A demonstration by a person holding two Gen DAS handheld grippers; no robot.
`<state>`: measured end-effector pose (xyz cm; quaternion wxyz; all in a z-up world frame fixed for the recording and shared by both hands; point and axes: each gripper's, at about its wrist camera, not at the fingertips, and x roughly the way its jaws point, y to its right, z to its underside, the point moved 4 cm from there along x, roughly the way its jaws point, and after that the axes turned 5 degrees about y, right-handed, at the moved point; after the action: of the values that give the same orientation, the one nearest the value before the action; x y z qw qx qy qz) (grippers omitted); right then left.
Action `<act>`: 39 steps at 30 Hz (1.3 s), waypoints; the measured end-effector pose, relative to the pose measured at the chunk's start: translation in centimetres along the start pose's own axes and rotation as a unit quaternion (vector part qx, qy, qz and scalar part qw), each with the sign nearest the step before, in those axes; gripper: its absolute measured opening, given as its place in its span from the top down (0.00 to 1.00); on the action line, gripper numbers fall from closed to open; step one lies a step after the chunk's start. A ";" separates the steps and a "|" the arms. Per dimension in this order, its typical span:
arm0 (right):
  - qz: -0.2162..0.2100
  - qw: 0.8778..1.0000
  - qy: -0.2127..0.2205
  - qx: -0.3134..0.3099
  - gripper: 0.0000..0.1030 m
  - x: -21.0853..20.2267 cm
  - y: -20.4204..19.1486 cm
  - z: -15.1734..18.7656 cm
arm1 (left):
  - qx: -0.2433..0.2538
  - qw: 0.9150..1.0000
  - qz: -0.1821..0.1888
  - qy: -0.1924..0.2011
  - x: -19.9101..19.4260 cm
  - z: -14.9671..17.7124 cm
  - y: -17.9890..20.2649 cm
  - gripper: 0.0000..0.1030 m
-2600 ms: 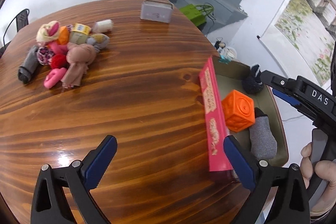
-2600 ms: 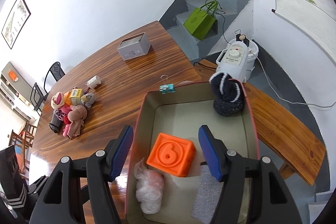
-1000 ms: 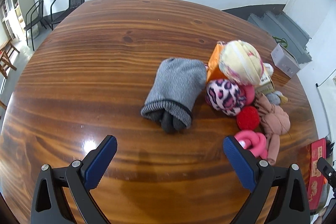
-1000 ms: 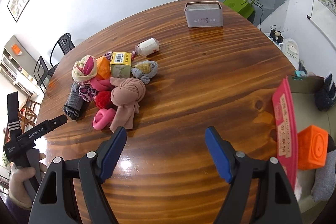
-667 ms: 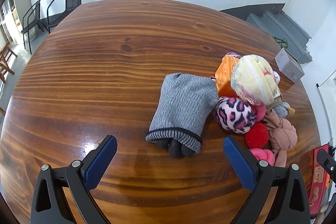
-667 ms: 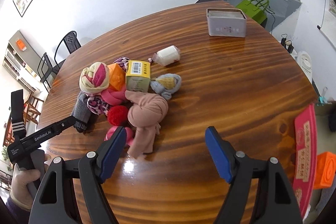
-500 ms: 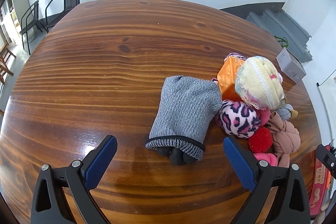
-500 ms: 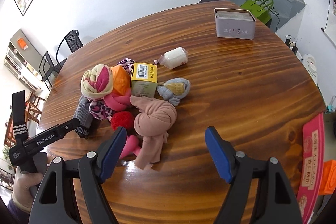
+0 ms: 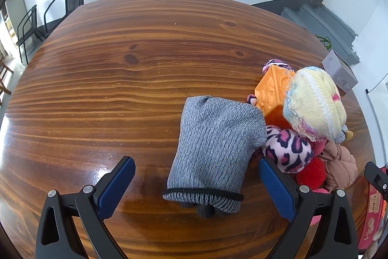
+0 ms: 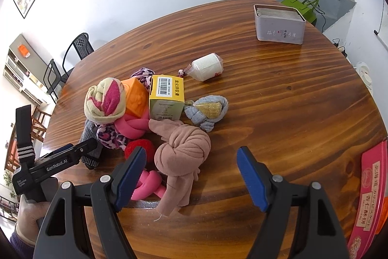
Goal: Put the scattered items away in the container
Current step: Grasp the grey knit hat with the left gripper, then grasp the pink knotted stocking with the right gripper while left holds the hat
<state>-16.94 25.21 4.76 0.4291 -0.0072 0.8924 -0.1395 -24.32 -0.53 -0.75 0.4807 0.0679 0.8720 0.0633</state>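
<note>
A grey knit sock roll lies on the wooden table, between the fingers of my open left gripper; the pads stand clear of it. Beside it sit a leopard-print sock, an orange cube and a cream sock ball. My right gripper is open just above a tan knotted cloth, with a pink knot and a red ball at its left finger. The pink-walled container shows at the right edge.
Further back in the pile are a yellow box, a blue-grey sock and a white roll. A grey tin stands at the table's far side. Black chairs stand beyond the table.
Both grippers have come from the container to the pile. The grey sock now lies between the left fingers, and the tan knot sits nearer the right ones. Both stayed open.
</note>
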 end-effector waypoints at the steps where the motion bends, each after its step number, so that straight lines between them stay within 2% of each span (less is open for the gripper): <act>1: 0.000 1.000 -0.001 -0.001 0.22 0.2 0.0 0.0 | 0.000 1.000 0.001 -0.001 0.2 -0.1 0.0 0.01; 12: 0.001 1.000 -0.013 -0.001 0.22 1.7 -0.3 0.1 | 0.024 0.999 0.003 -0.023 2.2 0.1 0.4 0.01; 18: -0.001 1.000 -0.021 -0.008 0.22 2.6 -0.4 0.4 | 0.044 0.999 0.007 -0.019 2.3 0.3 0.9 0.01; 21: -0.002 1.000 -0.023 -0.012 0.22 3.0 -0.6 0.5 | 0.051 0.999 0.012 -0.008 2.0 0.3 1.2 0.11; 23: 0.001 1.000 -0.024 -0.013 0.22 3.4 -0.6 0.5 | 0.058 0.998 0.006 0.001 1.8 0.3 1.4 0.28; 24: 0.003 1.000 -0.026 -0.014 0.22 3.6 -0.6 0.5 | 0.058 0.998 0.004 0.004 1.7 0.2 1.4 0.32; 25: 0.003 0.999 -0.029 -0.013 0.22 3.8 -0.6 0.5 | 0.057 0.998 0.003 0.007 1.6 0.2 1.4 0.40; 26: 0.003 0.999 -0.030 -0.014 0.22 4.1 -0.7 0.5 | 0.055 0.998 0.001 0.008 1.5 0.1 1.3 0.43; 31: 0.001 0.999 -0.042 -0.026 0.25 5.0 -0.8 1.1 | 0.040 0.999 0.002 0.011 1.4 0.0 1.0 0.50; 33: -0.010 0.998 -0.051 -0.026 0.39 5.4 -0.8 1.4 | 0.037 0.999 0.003 0.011 1.2 0.2 1.0 0.52; 39: -0.004 0.998 -0.043 -0.052 0.43 5.1 -1.2 1.9 | 0.022 1.000 -0.002 0.011 0.5 1.2 1.0 0.52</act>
<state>-18.83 22.88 0.06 0.4657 -0.0392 0.8791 -0.0937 -23.47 0.55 -1.61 0.4696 0.0761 0.8785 0.0436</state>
